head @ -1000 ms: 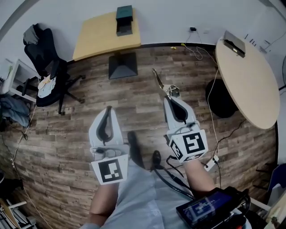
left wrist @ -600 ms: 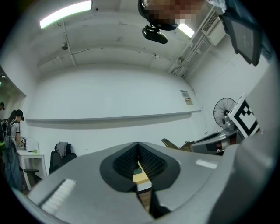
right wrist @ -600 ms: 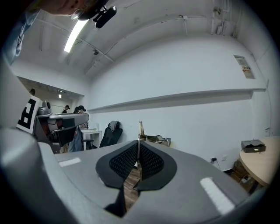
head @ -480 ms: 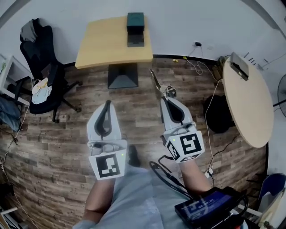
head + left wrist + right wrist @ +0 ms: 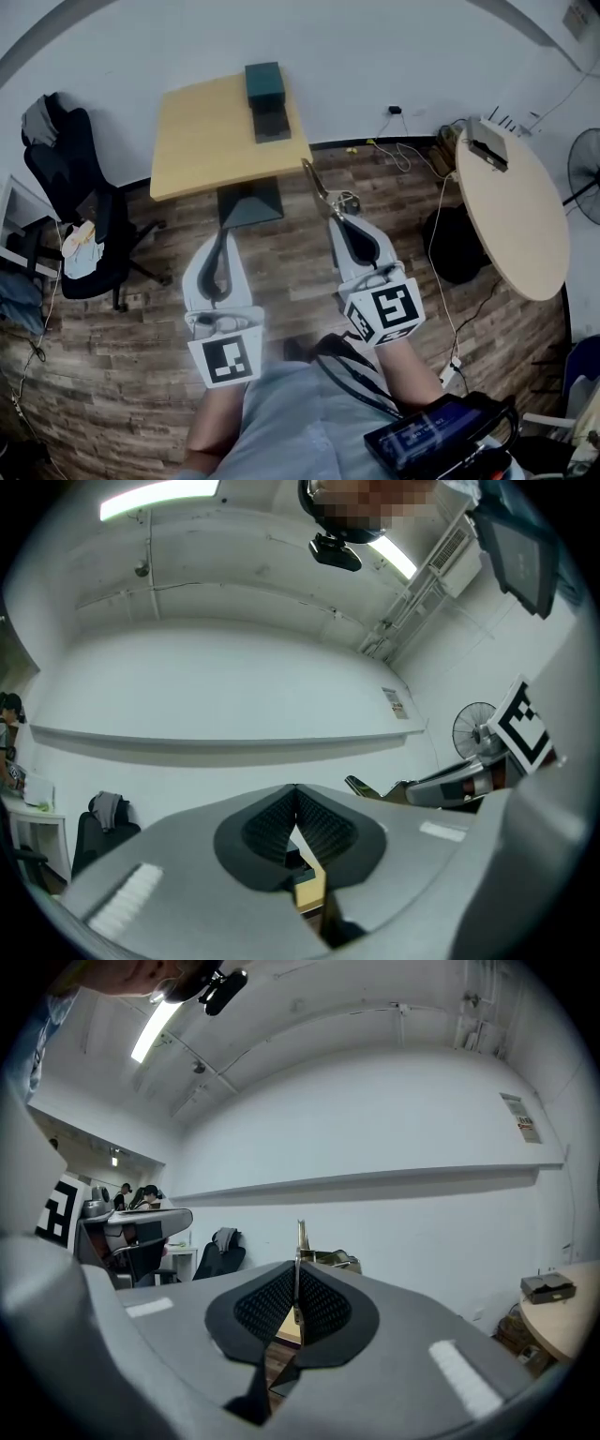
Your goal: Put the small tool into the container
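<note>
A plank floor [image 5: 141,319] fills most of the head view, bounded at the far side by a white wall [image 5: 375,56]. A square wooden table [image 5: 206,131] stands against that wall. Its dark pedestal base [image 5: 248,204] sits on the floor just ahead of the left gripper [image 5: 223,234]. The floor between the person and the table's near edge is otherwise bare. A round table [image 5: 511,202] curves in at the right and an office chair [image 5: 80,216] stands at the left, both well apart from the grippers. Loose cables [image 5: 403,155] trail along the wall's foot.

The dark green container [image 5: 263,81] rests at the table's far right edge, with a flat dark box [image 5: 272,124] touching its near side.

Both grippers point forward at the table, side by side and roughly level. The left gripper's jaws are pressed together with nothing between them. The right gripper [image 5: 339,217] pinches the small metal tool [image 5: 323,187], whose tip reaches just short of the table's near right corner.
</note>
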